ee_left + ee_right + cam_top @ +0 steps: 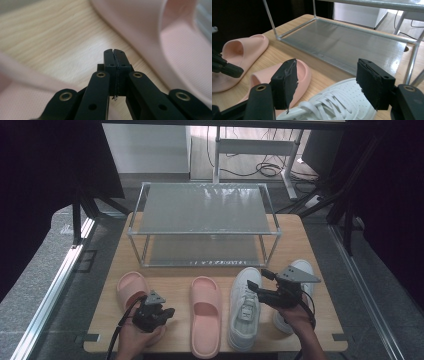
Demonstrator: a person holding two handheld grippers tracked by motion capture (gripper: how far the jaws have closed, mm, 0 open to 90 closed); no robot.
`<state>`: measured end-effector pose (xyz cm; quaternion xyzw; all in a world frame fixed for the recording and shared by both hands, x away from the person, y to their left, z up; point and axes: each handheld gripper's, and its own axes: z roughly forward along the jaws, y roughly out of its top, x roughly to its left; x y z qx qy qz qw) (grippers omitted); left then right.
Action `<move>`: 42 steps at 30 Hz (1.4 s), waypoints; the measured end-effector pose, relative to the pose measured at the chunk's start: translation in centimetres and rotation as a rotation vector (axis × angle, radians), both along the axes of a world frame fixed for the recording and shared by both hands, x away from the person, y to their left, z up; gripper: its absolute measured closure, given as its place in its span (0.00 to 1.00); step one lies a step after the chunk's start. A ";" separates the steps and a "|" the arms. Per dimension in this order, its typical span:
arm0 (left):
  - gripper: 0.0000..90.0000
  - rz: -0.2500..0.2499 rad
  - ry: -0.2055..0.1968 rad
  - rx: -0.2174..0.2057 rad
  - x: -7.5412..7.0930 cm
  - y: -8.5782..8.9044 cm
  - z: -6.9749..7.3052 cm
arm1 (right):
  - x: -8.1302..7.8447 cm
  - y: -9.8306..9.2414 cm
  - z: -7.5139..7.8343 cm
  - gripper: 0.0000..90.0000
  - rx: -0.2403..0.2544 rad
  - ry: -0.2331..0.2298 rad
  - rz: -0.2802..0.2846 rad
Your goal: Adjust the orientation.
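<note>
Rack (pixel 202 210) blocks table rear; shoe row – narrow gaps between slippers (pixel 205 312)

Even, soft daylight is falling on the wooden table (pixel 175 285) in the high view, while the surroundings at both sides are sinking into near-black. The brightest area is sitting at the top, beyond the table, where the pale floor is washing out slightly. The upper shelf of the metal rack (pixel 204 209) is giving back a dull, milky sheen. Shadows under the shoes are staying faint and soft-edged. The whole picture is looking grainy and a little soft.

In the left gripper view, the pink slide sandal (pixel 160 37) is blurring heavily; the wood grain is smearing.

In the right gripper view, the lower shelf (pixel 352 47) is glaring pale grey, and the background is overexposing.
</note>
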<state>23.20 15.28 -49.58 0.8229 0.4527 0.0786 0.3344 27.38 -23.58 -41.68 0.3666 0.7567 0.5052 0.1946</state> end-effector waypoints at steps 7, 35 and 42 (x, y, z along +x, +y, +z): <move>1.00 0.034 0.036 0.003 -0.6 1.2 -1.0 | -0.2 0.6 0.2 0.37 -0.006 -0.011 0.024; 0.99 0.045 0.065 -0.020 -2.7 4.8 -1.2 | -0.8 0.3 0.0 0.38 -0.024 -0.005 -0.006; 0.99 0.053 0.076 -0.025 -3.1 5.8 -1.2 | -0.6 0.3 -0.1 0.37 -0.023 -0.002 -0.004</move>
